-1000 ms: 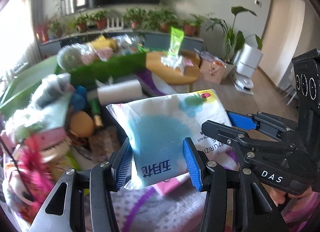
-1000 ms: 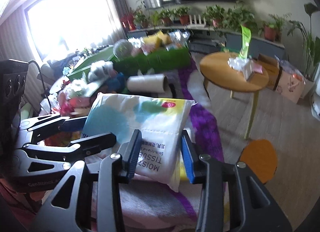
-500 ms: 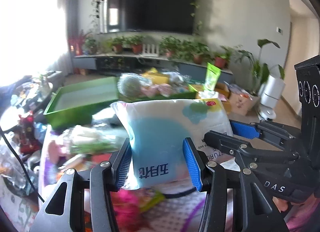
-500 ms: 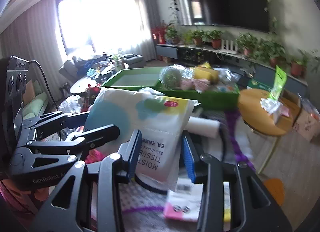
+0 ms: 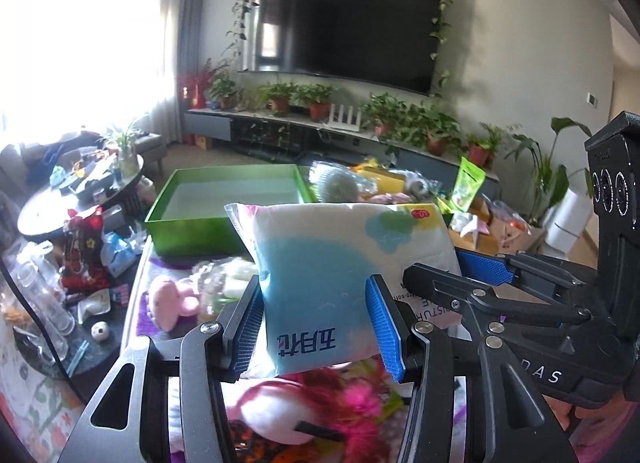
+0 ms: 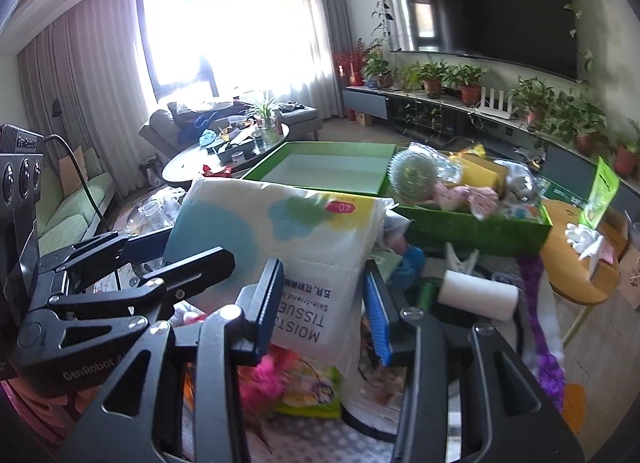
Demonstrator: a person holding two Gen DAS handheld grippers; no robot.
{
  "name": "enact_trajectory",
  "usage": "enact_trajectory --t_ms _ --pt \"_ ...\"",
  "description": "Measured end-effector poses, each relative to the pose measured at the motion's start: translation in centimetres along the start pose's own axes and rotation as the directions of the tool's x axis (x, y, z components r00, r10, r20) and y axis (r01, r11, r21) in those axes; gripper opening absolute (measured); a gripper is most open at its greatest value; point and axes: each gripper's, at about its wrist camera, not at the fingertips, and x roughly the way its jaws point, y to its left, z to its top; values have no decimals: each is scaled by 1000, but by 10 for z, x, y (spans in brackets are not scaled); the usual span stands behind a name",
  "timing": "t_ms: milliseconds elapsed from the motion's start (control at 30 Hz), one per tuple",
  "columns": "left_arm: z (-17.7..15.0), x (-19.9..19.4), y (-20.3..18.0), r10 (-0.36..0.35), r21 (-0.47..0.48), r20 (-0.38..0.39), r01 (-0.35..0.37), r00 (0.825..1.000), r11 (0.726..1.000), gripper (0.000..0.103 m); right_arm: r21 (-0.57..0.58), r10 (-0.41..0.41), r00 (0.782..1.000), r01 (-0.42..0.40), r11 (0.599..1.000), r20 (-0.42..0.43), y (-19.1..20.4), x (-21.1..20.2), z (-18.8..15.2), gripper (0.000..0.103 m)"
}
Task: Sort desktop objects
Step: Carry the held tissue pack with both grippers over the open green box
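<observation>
A soft white and blue pack of moist tissues [image 5: 332, 271] [image 6: 280, 239] hangs in the air, held from both ends. My left gripper [image 5: 316, 323] is shut on its left end, blue pads pressing the sides. My right gripper [image 6: 324, 303] is shut on the other end, near the printed text. Each gripper shows in the other's view: the right gripper [image 5: 516, 295], the left gripper [image 6: 132, 275]. Beyond the pack stands an empty green tray [image 5: 188, 219] [image 6: 360, 151]. A second green tray [image 6: 480, 229] to its right is full of packets and a spiky ball.
Below lies a cluttered table with a pink plush toy [image 5: 172, 303], a pink feathery thing [image 5: 352, 395], a paper roll [image 6: 476, 295] and a snack bag [image 6: 308, 391]. A round wooden side table [image 6: 576, 263] is at the right, a dark round table [image 5: 80, 191] at the left.
Both grippers carried the pack up and swung to the left. The view went from the wooden side table and floor to the green trays and the television wall. The grip is unchanged.
</observation>
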Motion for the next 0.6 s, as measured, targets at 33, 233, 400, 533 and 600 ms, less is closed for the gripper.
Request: enact_trajectory --t_ms 33,233,400,533,600 --pt "0 0 4 2 -4 0 -2 1000 1000 51 -4 2 1000 -2 1000 -2 3 4 3 41" --pt "5 2 25 9 -27 8 -8 1000 1000 51 -22 12 1000 -12 1000 -14 20 21 13 41" --pt "14 7 37 8 -36 15 -7 1000 999 51 -37 12 1000 -13 999 -13 28 33 25 41" --pt "25 10 43 16 -25 29 -15 999 1000 51 -38 15 1000 -16 999 -11 30 41 37 41" --pt "32 12 47 21 -20 36 -20 999 1000 51 -41 23 1000 -24 999 -7 30 44 43 41"
